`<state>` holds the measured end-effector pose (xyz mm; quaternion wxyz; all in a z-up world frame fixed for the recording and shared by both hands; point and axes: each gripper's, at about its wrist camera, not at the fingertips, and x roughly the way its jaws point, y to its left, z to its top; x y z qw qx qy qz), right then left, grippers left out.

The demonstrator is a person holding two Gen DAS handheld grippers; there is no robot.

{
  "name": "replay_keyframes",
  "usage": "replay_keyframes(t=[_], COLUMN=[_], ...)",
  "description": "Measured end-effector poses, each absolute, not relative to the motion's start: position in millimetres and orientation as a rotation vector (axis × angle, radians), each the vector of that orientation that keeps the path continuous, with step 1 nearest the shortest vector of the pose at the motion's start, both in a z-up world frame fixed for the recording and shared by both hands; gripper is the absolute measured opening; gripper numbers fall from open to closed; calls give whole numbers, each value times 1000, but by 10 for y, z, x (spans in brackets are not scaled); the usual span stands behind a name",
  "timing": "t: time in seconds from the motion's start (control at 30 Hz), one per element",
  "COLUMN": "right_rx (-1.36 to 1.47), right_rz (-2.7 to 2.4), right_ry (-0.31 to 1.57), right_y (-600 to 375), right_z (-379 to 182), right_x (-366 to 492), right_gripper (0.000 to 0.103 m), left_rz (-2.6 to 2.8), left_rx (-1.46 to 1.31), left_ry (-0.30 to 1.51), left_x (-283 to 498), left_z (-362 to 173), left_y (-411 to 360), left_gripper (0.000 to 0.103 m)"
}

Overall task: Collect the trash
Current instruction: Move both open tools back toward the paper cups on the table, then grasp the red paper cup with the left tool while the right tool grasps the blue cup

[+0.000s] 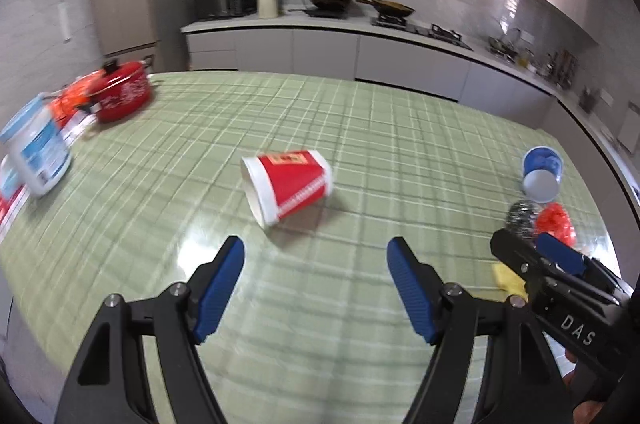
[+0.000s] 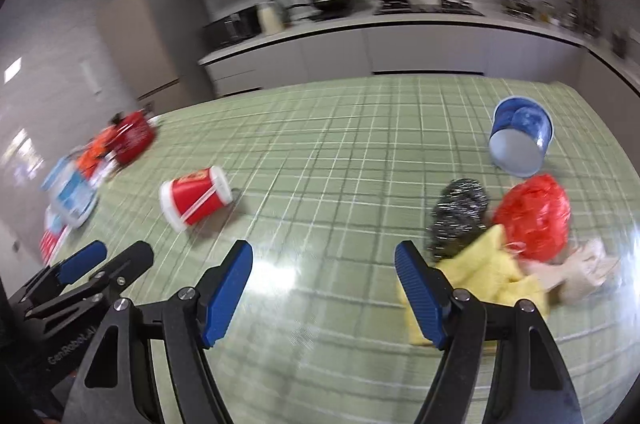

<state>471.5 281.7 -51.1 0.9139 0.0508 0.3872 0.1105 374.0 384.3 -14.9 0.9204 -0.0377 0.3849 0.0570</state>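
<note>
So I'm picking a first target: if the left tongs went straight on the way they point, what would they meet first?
Probably the tipped red paper cup, lying just ahead of the open left tongs on the green checked tablecloth. Depth is unclear; they might touch the cloth first.

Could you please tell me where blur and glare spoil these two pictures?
Left wrist view: the white jar at the left edge smears, and glare whitens the tablecloth. Right wrist view: the red pot is blurred, and glare sits between the claw fingers.
</note>
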Motion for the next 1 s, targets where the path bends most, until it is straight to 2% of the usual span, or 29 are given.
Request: replay_keyframes(t=[0.47,0.73,1.0], right_rx=[123,119,145], right_rz=[89,55,42], right_ry=[847,852,856], right_y=[3440,3306,2881], right_z=[-702,-739,-758], right_x=[5102,5116,5178], right_gripper=[76,76,76], left_rz=[3,-71,-128], left_rx=[-87,-79,-77], left_ry=[894,939,942], left_x=[4342,4530,4524], left_z=[-505,-665,-610], left_y=[4437,4246,3700], left_gripper=[75,75,75])
